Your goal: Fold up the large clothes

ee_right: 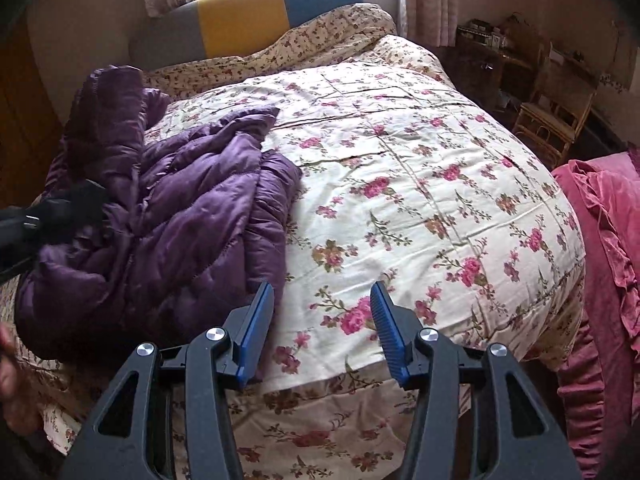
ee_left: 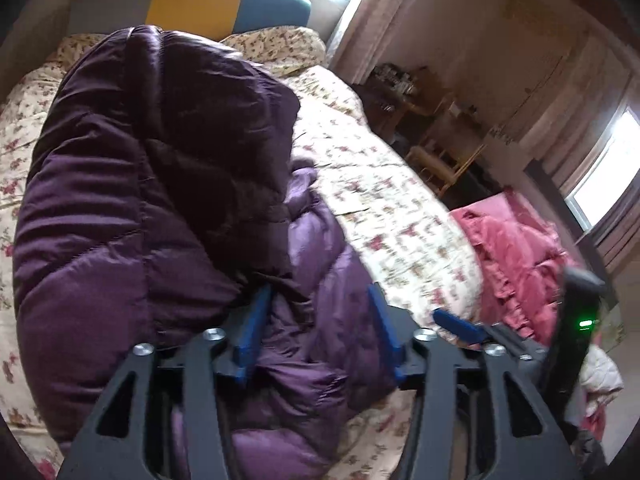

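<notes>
1. A purple quilted coat (ee_right: 160,216) is seen bunched near the left edge of the bed (ee_right: 420,168), partly doubled over but not yet squared.
2. The left gripper (ee_left: 320,316) is held half open over the coat's folds, nothing pinched.
3. The right gripper (ee_right: 322,312) is held half open and empty above the floral cover.
4. Further folds and smoothing are judged outstanding.

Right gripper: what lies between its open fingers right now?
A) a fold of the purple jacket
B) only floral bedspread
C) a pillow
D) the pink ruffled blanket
B: the right gripper stands open over bare floral bedspread; the purple jacket lies off to the picture's left.
</notes>
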Demonstrator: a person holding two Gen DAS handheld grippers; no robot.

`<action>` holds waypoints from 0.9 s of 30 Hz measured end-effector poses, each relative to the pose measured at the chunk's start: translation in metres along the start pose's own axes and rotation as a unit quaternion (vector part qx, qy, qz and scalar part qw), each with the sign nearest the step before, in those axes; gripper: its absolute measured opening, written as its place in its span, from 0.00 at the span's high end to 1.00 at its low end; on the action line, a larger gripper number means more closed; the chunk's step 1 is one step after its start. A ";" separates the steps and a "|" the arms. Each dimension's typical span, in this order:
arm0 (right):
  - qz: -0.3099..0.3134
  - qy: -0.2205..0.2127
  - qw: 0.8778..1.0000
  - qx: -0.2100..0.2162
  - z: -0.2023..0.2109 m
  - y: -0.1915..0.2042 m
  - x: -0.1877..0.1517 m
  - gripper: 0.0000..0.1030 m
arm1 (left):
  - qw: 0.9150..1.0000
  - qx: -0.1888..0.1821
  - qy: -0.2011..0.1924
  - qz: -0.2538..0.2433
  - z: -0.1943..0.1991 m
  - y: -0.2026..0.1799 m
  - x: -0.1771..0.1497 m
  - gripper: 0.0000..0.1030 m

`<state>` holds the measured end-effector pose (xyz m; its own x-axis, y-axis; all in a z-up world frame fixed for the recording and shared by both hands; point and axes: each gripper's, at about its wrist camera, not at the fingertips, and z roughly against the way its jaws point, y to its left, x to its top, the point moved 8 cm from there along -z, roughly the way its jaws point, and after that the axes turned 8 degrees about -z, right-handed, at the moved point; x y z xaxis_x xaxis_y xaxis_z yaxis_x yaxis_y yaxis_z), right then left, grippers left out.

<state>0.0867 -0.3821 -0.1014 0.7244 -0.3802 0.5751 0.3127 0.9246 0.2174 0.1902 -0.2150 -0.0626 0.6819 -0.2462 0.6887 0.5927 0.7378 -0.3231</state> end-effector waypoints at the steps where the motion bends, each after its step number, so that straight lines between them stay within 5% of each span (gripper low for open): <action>1: -0.002 0.002 1.000 -0.002 0.000 -0.002 0.000 0.51 | 1.000 -0.007 -0.006 0.006 0.005 -0.002 0.000 0.43; 10: 0.008 0.003 1.000 -0.010 0.000 0.001 -0.004 0.45 | 0.997 -0.051 -0.053 0.022 0.051 -0.015 0.005 0.27; 17: 0.014 0.004 1.000 -0.012 -0.002 0.001 -0.007 0.45 | 0.992 -0.075 -0.098 0.038 0.105 -0.010 0.020 0.27; 27: 0.027 0.004 1.000 -0.011 -0.005 0.010 -0.009 0.45 | 0.967 -0.114 -0.210 0.086 0.214 0.042 0.020 0.27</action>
<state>0.0866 -0.3692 -0.1081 0.7452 -0.3296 0.5797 0.2863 0.9432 0.1683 0.1373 -0.0542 0.0761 0.5730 0.1810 0.7993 0.5978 0.5749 -0.5587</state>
